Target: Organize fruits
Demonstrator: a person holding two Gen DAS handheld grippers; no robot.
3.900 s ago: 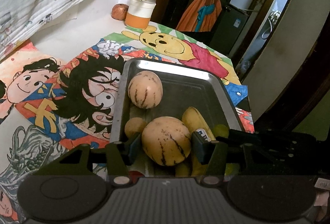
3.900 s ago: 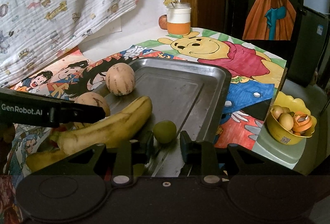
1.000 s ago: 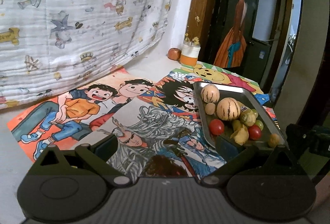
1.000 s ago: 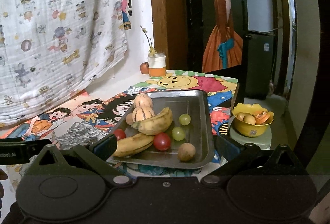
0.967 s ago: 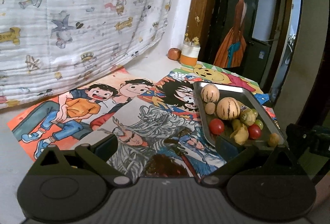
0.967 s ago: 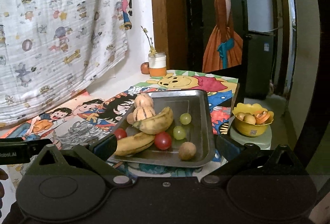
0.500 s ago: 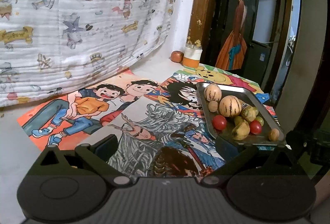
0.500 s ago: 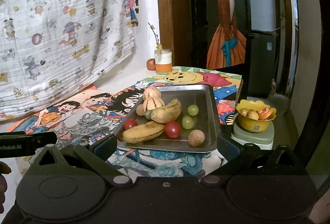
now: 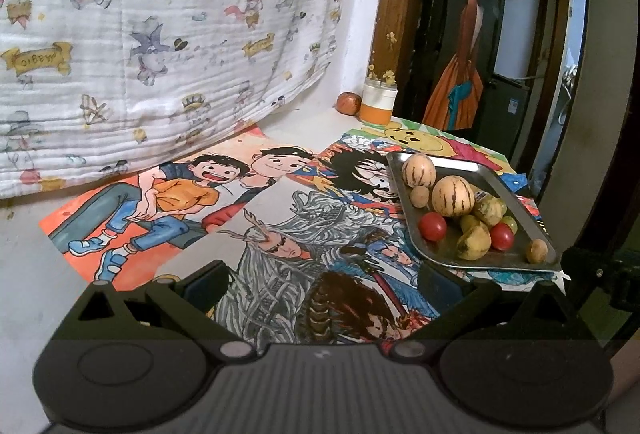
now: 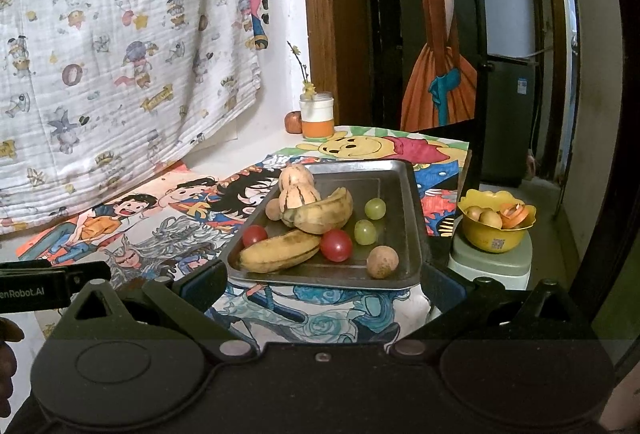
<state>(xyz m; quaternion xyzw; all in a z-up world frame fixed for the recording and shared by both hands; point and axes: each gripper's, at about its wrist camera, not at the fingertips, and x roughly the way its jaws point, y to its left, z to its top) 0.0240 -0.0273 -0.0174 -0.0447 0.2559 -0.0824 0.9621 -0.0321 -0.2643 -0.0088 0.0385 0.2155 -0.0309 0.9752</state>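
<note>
**Fruit gathered on the tray, both grippers empty**

The rectangular metal tray (image 10: pixel 404 194) sits on the cartoon-print cloth covering the surface (image 9: pixel 280 246). It holds two striped pale melons (image 10: pixel 298 196), two spotted yellow bananas (image 10: pixel 280 250), two red tomatoes (image 10: pixel 336 245), two green grapes (image 10: pixel 375 208) and small brown round fruits (image 10: pixel 383 262). The left gripper (image 9: pixel 320 280) and the right gripper (image 10: pixel 322 284) hover short of the tray, jaws spread wide, holding nothing.

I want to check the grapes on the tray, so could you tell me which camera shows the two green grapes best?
The right wrist view: both green grapes lie unobstructed on the bare metal tray. The left wrist view shows only a sliver of one grape, hidden behind the bananas and a tomato.
</note>
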